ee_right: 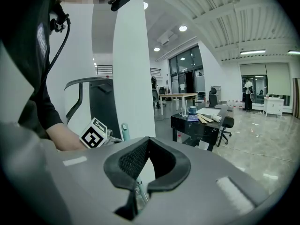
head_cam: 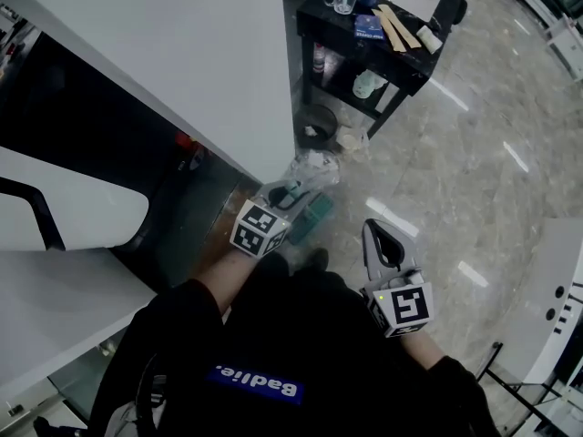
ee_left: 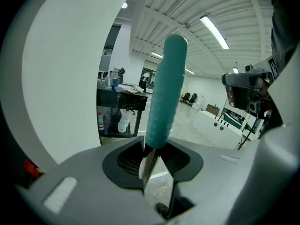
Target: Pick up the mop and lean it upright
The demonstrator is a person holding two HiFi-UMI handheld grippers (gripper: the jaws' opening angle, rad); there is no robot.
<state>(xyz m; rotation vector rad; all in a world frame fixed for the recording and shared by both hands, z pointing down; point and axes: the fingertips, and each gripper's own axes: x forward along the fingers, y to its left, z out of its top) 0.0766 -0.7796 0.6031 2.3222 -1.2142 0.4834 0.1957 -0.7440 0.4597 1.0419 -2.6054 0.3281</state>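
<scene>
The mop's teal ribbed handle (ee_left: 165,93) stands upright between the jaws of my left gripper (ee_left: 152,150), with the metal shaft (ee_left: 149,164) running down below it. The pads press on it from both sides. In the head view the left gripper (head_cam: 288,195) is close to the white pillar's corner, and the teal mop head (head_cam: 314,217) lies on the floor just below it. My right gripper (head_cam: 375,230) hangs to the right, apart from the mop, jaws together and empty. From the right gripper (ee_right: 147,142) view the handle tip (ee_right: 124,129) shows beside the left marker cube (ee_right: 95,133).
A wide white pillar (head_cam: 182,53) rises right beside the mop. Behind it stands a black cart (head_cam: 401,57) with cups and bottles, a small bin (head_cam: 319,121) and crumpled clear plastic (head_cam: 314,165). A white counter (head_cam: 556,289) is at the right. The floor is glossy marble.
</scene>
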